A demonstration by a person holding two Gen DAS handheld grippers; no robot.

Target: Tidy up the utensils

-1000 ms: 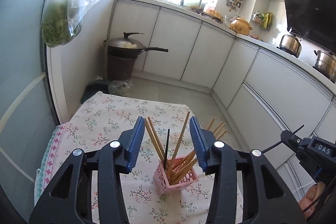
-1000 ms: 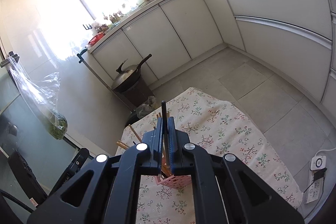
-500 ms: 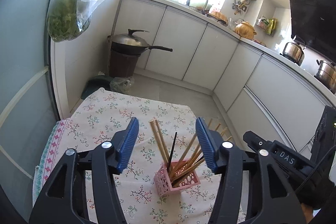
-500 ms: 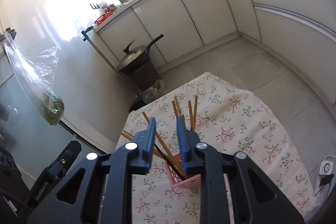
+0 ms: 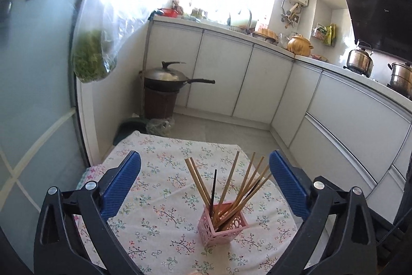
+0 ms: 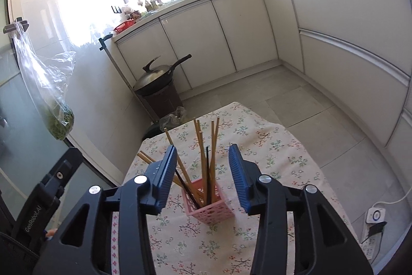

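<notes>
Kitchen with white cabinets [image 5: 224,74] along two walls, tiled floor, a lidded wok [image 5: 166,76] set on a dark bin in the corner, and a plastic bag of greens [image 5: 91,61] hung at the left. A table under a floral tablecloth [image 5: 154,197] is seen in the foreground of both wrist views.

Near the middle of the cloth a pink perforated holder [image 5: 221,222] is stood upright. A bunch of wooden chopsticks [image 5: 242,187] is fanned out of it, and a black chopstick [image 5: 213,192] is seen among them, tip down in the holder; a second dark one seems to be leaning beside it in the right wrist view. No loose utensils are seen on the visible part of the cloth.

Left gripper [image 5: 204,182] is held above and behind the holder, jaws spread wide, nothing held. Right gripper [image 6: 203,174] is held close over the holder with chopsticks rising between its fingers, jaws apart, nothing pinched.

Progress judged: all visible chopsticks are already in the holder, so the task looks done or nearly done. Anything left would be off-frame items, which cannot be told.
</notes>
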